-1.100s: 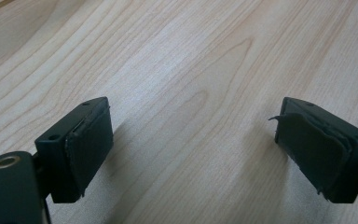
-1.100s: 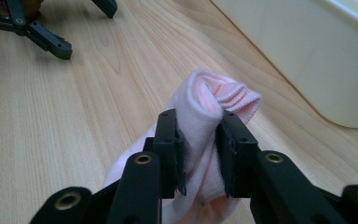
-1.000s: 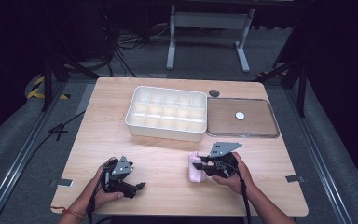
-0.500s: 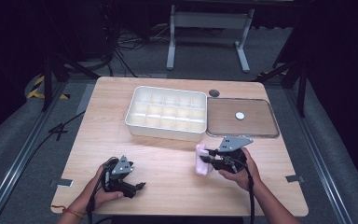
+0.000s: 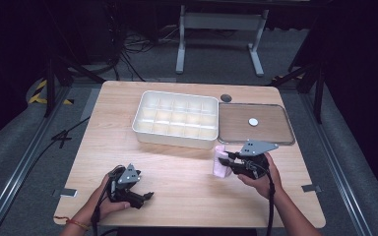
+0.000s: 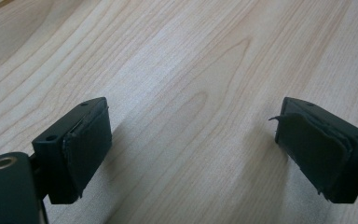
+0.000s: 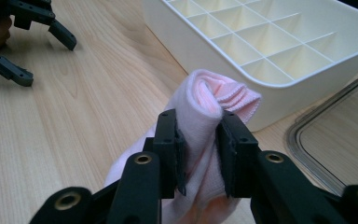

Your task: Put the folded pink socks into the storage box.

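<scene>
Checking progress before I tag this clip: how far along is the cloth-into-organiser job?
Done: the right hand-held gripper is shut on the rolled pink cloth, close to the near wall of the white divided tray. In hand: carrying the cloth beside that tray. Left: every compartment looks empty, so placing it is probably next. The clear lid lies beside the tray. The left hand-held gripper is open over the table.

Cloth point(image 7: 200, 126): pale pink, ribbed edge. Divided tray point(image 5: 175, 119): cream white. Lid point(image 5: 255, 124): clear with a white disc. Table point(image 5: 187, 187): light wood grain. Both grippers point(image 5: 229, 163) point(image 5: 147, 196): black, grey top plates.
</scene>
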`<control>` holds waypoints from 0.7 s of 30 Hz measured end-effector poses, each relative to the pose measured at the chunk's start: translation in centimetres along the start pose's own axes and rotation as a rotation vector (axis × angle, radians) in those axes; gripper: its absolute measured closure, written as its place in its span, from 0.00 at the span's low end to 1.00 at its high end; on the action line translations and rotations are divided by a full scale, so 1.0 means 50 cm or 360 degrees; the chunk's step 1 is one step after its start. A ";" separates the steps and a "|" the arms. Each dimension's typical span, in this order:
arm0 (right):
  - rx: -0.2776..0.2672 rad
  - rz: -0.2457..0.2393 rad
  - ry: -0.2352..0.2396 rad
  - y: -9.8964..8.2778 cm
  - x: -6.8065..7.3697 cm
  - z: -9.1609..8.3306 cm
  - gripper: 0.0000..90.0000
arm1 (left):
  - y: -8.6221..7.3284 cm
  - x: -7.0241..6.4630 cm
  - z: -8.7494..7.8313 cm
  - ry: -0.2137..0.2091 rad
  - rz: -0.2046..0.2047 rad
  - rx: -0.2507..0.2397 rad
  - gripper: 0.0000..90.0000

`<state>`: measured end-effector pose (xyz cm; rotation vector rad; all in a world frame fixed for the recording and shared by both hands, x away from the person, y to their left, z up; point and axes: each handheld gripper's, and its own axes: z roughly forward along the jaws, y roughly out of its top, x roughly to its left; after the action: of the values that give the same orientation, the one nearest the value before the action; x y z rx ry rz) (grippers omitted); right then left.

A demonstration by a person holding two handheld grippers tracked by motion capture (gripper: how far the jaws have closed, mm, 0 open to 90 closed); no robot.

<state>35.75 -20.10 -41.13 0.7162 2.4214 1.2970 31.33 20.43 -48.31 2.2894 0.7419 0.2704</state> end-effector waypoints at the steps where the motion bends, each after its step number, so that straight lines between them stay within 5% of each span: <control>1: -0.0007 0.0005 -0.0012 0.001 -0.003 -0.004 0.79 | 0.000 0.000 0.000 -0.0002 -0.0001 0.0000 0.12; 14: -0.0048 0.0036 -0.0059 0.003 -0.019 -0.014 0.79 | 0.000 0.000 0.000 0.0000 -0.0002 -0.0001 0.12; 21: -0.0054 -0.0008 -0.0086 0.016 -0.020 -0.014 0.79 | 0.000 0.001 0.000 -0.0002 0.0004 0.0000 0.12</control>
<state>36.47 -20.77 -40.03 0.7261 2.3518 1.2970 31.36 20.44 -48.32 2.2907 0.7387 0.2701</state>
